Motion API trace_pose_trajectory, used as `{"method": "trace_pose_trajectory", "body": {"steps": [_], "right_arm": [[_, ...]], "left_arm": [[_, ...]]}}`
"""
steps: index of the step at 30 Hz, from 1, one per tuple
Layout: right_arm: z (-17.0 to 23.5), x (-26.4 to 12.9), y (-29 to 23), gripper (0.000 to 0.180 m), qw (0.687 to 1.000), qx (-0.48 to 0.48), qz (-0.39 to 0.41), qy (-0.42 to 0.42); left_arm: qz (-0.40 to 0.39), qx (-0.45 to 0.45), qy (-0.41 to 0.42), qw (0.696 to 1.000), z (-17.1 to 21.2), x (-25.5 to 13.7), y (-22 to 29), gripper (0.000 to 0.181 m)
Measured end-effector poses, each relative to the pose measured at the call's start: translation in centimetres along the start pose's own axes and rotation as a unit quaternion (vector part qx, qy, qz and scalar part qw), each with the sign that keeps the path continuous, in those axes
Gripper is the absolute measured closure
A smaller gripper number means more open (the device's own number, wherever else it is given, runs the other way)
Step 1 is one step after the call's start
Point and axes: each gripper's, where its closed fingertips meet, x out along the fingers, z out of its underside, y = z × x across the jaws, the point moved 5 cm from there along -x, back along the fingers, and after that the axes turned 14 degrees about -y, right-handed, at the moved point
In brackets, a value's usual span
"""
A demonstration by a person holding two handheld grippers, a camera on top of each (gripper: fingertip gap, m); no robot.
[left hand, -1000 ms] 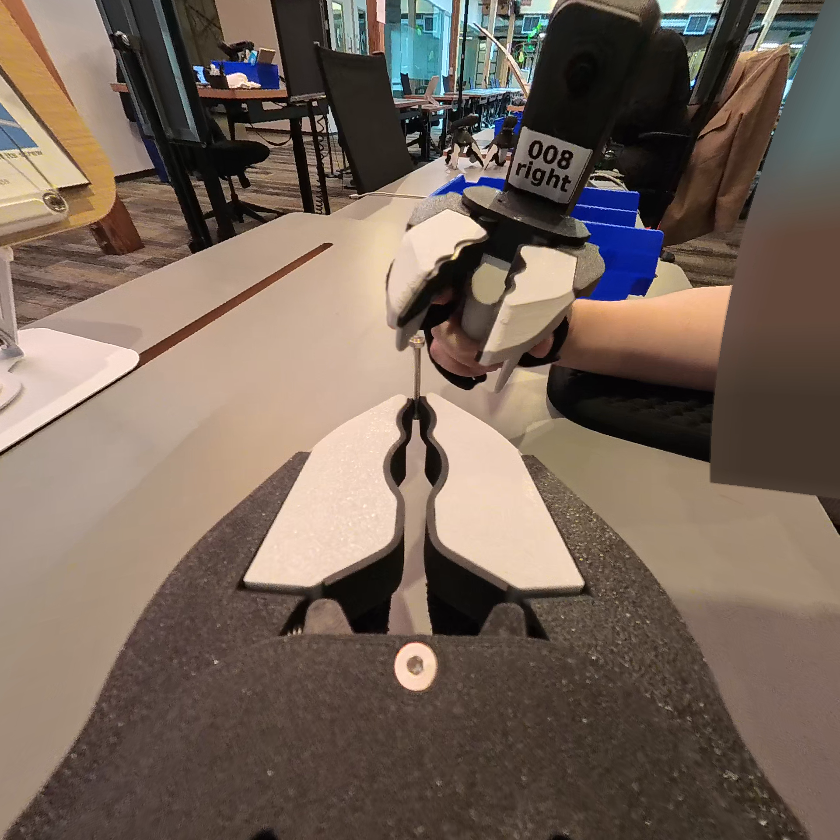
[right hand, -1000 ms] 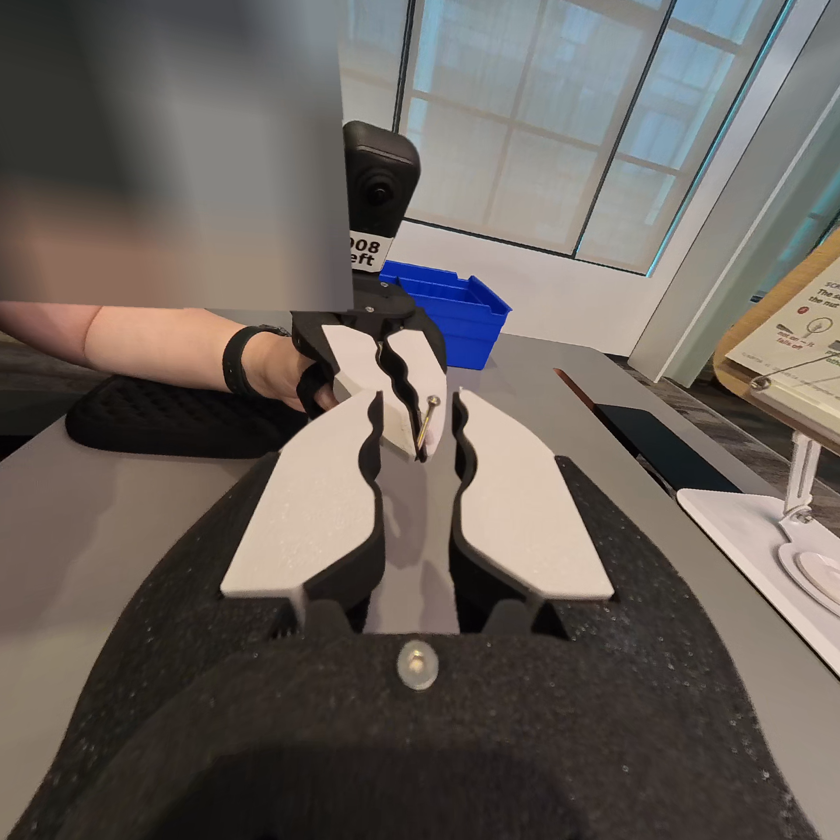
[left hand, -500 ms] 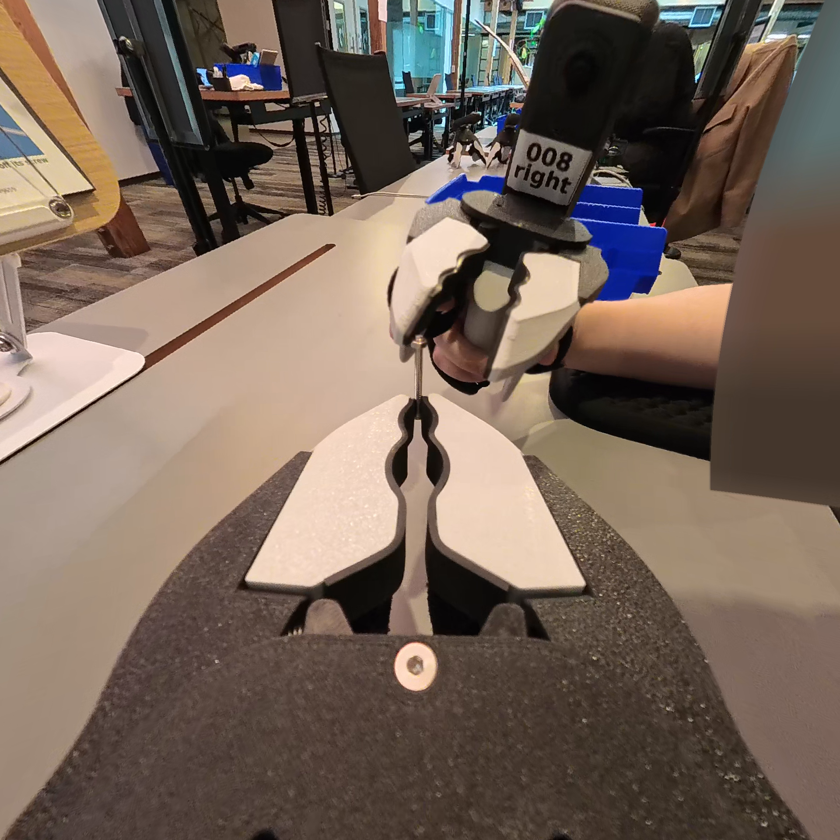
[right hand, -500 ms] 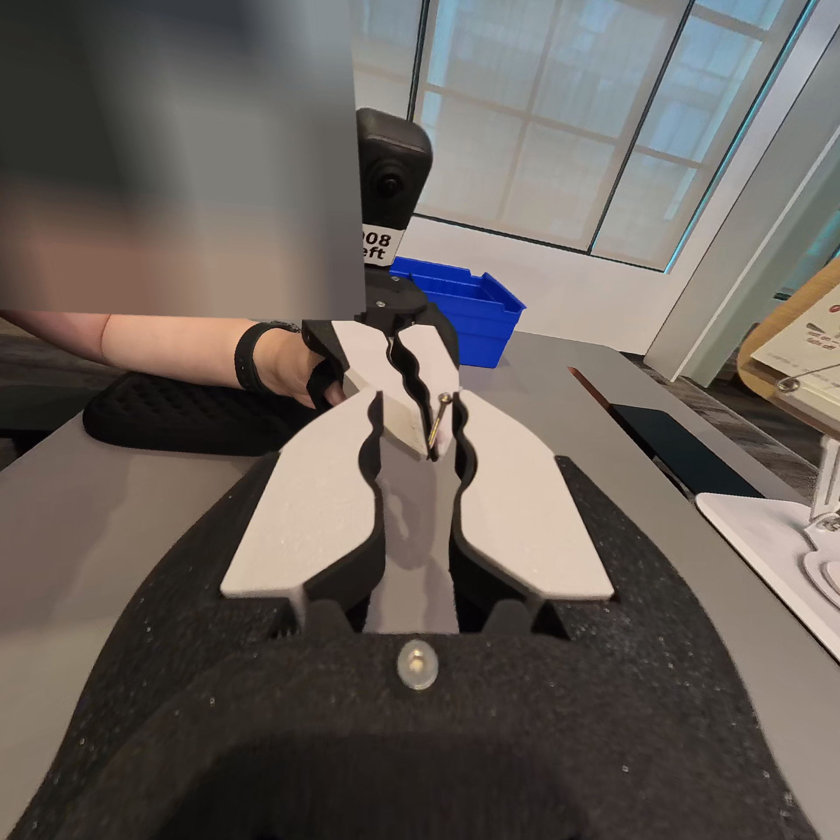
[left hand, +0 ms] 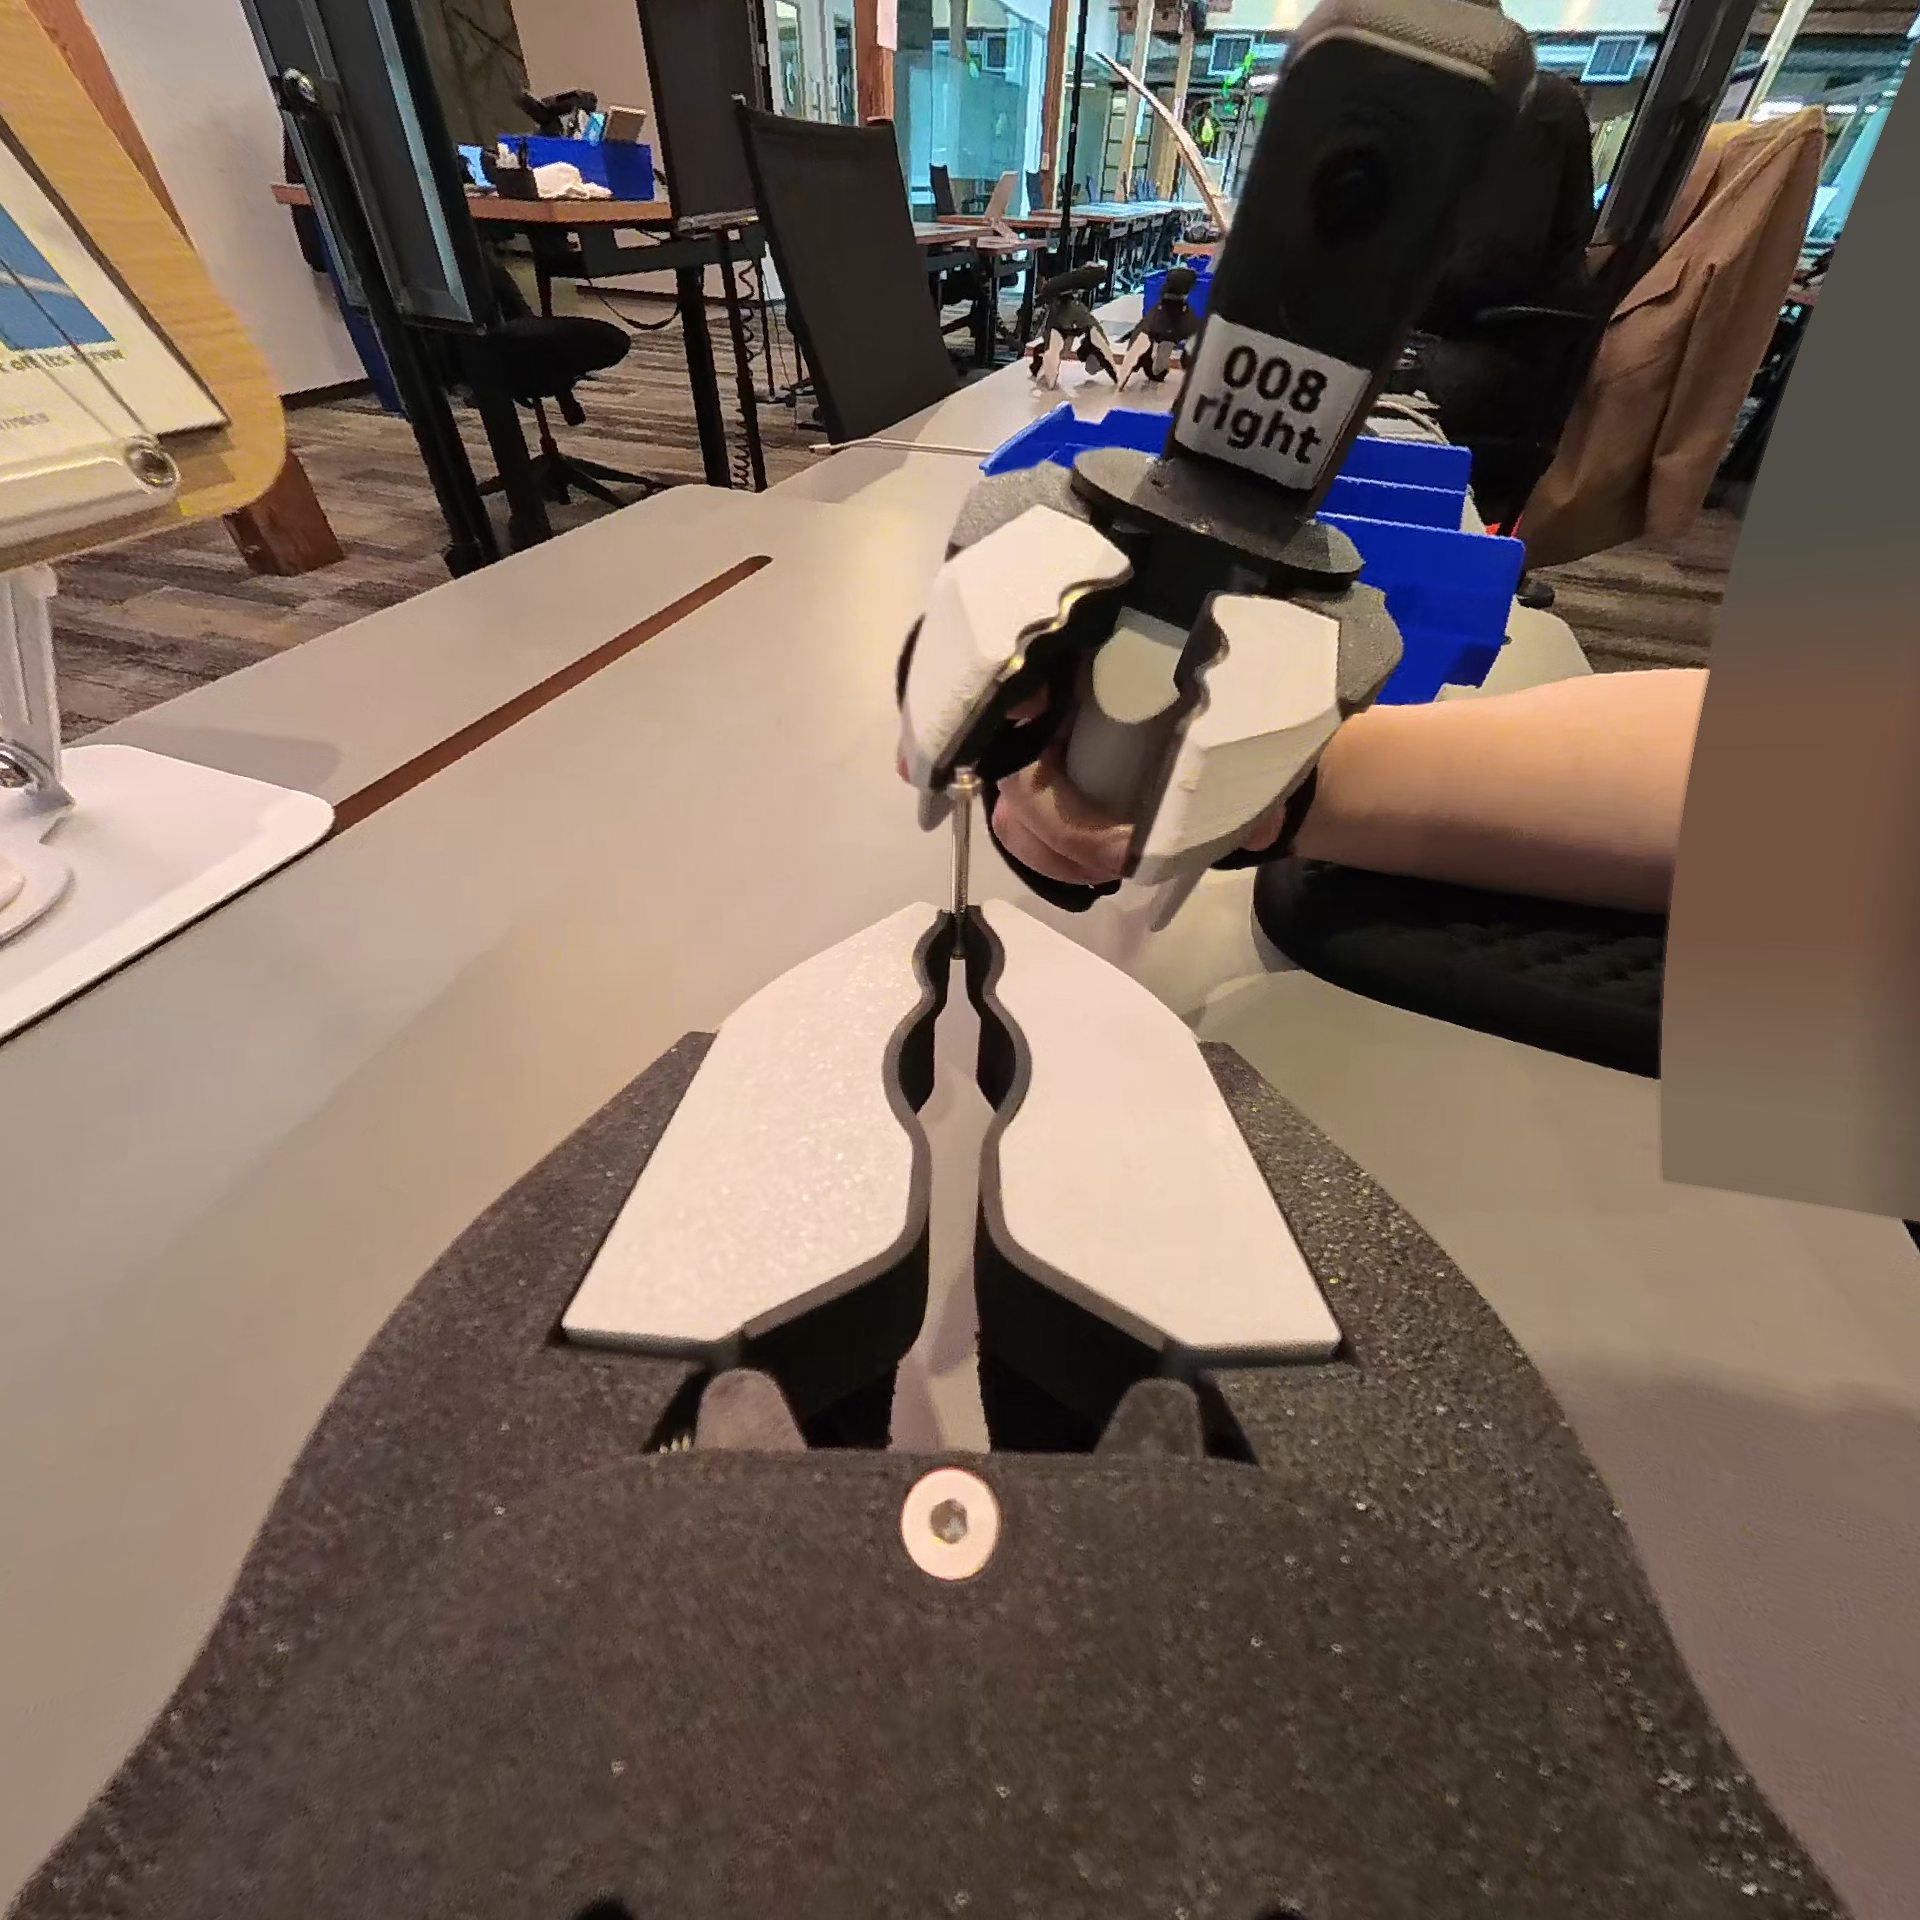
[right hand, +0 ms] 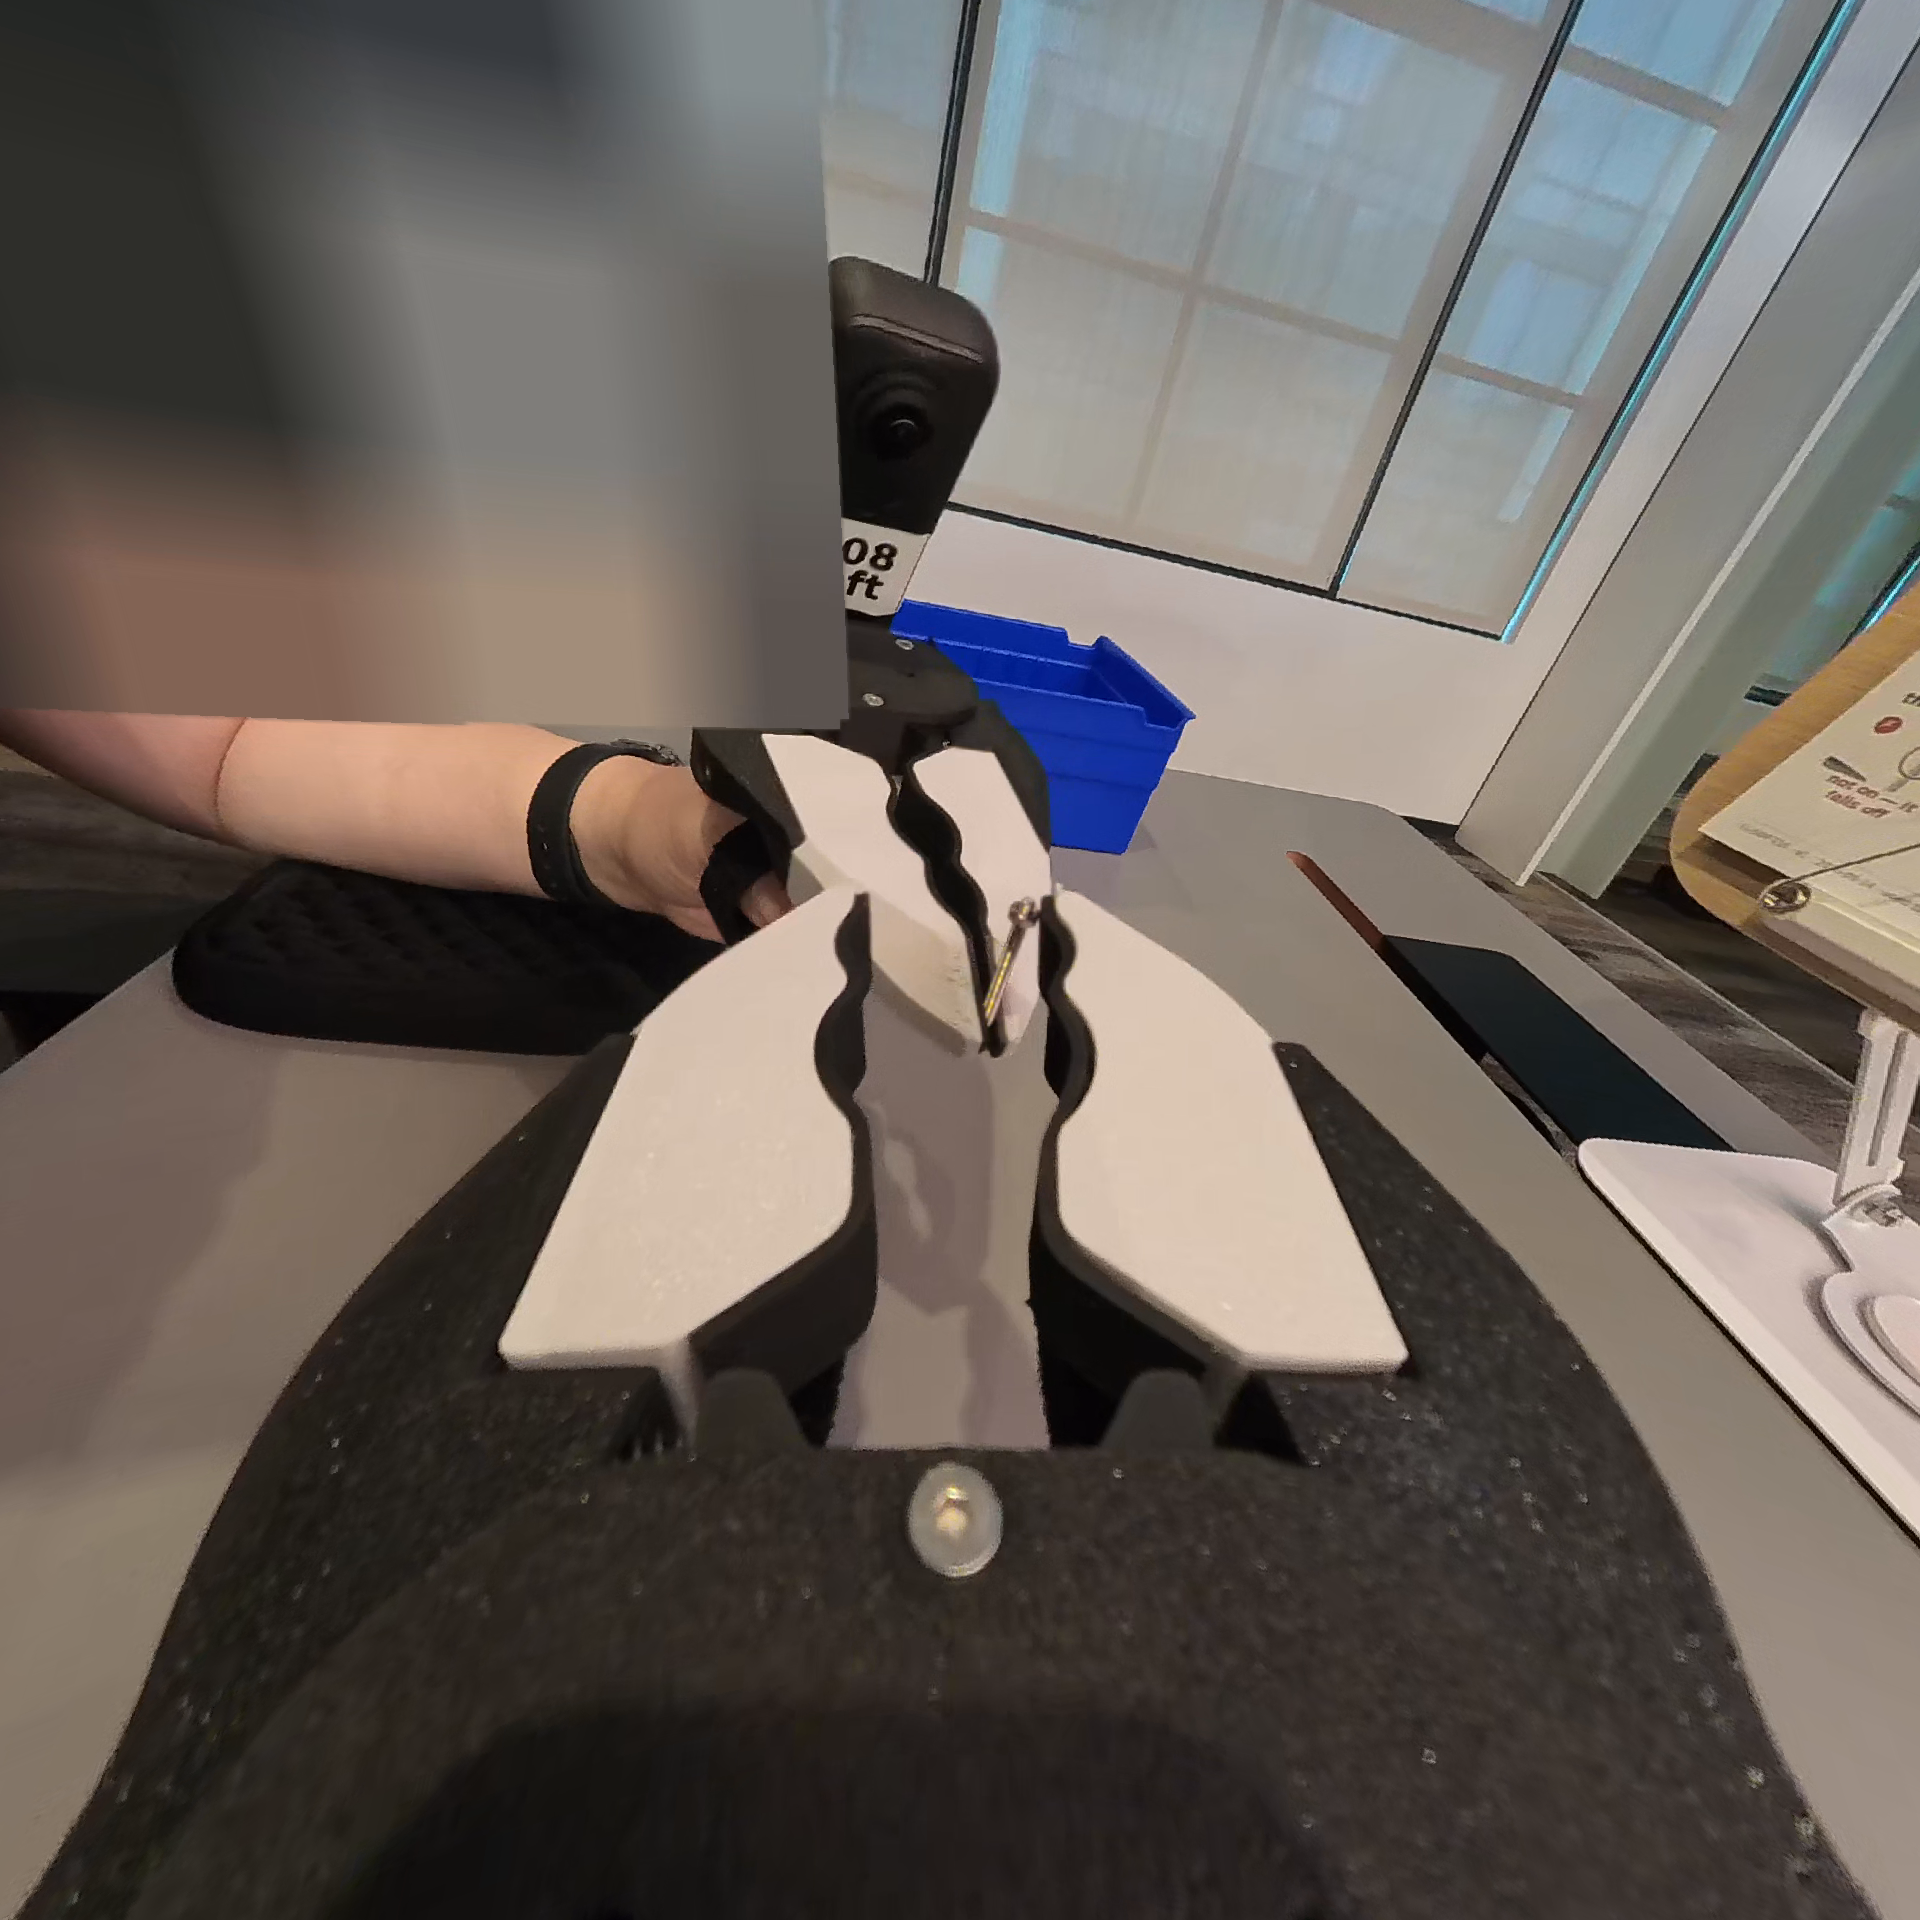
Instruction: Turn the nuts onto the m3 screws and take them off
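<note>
Open-plan office, seen from my seat at a grey desk (left hand: 644,727).

Behind my work I see rows of desks (left hand: 582,213) and black chairs (left hand: 831,270) on patterned carpet (left hand: 644,416), a tan coat (left hand: 1683,343) hung over a chair back, and blue bins (left hand: 1434,561) at the desk's far edge. On the other side a tall gridded window (right hand: 1351,312) fills the wall, another blue bin (right hand: 1070,717) sits under it, and a wooden board (right hand: 1808,831) with a printed sheet stands on a white stand (right hand: 1766,1236).
</note>
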Motion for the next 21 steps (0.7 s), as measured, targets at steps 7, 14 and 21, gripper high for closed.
{"method": "trace_pose_trajectory", "body": {"steps": [7,14,21], "right_arm": [[-0.25,-0.58,0.54,0.153,1.0,0.014,0.008,0.019],[-0.07,-0.45,0.02,0.162,1.0,0.008,-0.013,0.006],[-0.01,0.13,0.07,0.147,1.0,0.013,-0.007,-0.004]], "left_arm": [[0.005,-0.001,0.002,1.0,-0.05,0.01,0.1,0.179],[-0.001,-0.006,0.006,1.0,-0.05,-0.19,-0.21,0.179],[0.005,0.004,0.0,1.0,-0.04,0.24,0.39,0.179]]}}
